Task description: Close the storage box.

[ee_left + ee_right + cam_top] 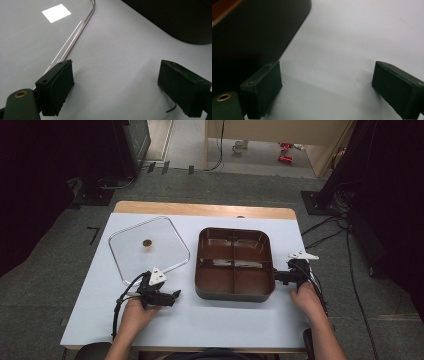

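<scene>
A brown tray (234,291) with four compartments sits on the white table (210,320), right of centre. To its left lies a clear square lid (127,252) with a small brown knob (147,243). My left gripper (175,295) rests low on the table between the lid's near corner and the tray, open with nothing between its jaws; the lid's rim (72,40) runs past its left jaw and the tray's dark wall (175,20) lies ahead. My right gripper (278,276) is open beside the tray's right wall (249,32), which stands against its left jaw.
Bare white table (200,320) stretches along the near edge in front of both hands. Beyond the table lie grey carpet, cables (325,227) at the right and dark equipment stands (107,185) at the back left.
</scene>
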